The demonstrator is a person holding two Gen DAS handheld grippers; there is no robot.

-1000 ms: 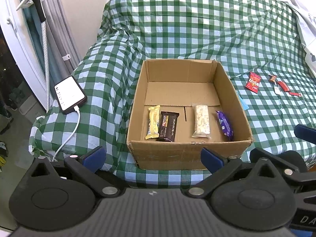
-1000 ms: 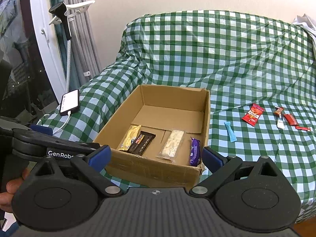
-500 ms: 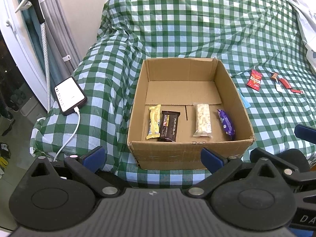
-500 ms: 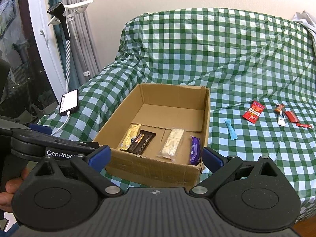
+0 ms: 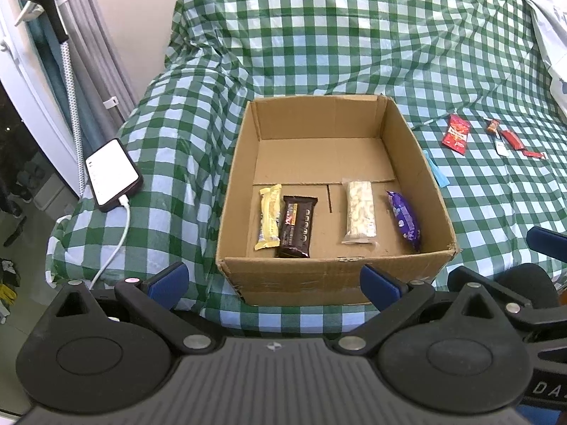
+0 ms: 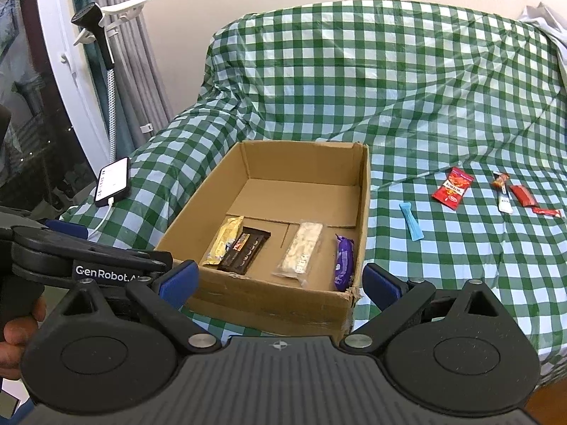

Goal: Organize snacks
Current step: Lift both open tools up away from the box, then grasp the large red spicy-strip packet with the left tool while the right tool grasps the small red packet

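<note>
both tools hang spread wide with nothing in them, the left tool (image 5: 273, 278) and right tool (image 6: 280, 278) before the cardboard box (image 6: 269, 302) on the checked bed (image 6: 443, 265). four bars lie in the box; a red packet (image 6: 452, 187) and blue stick (image 6: 411, 220) lie well right of it. the packet looks light, crinkly and slippery; pinching across its flat middle seems safest.
</note>
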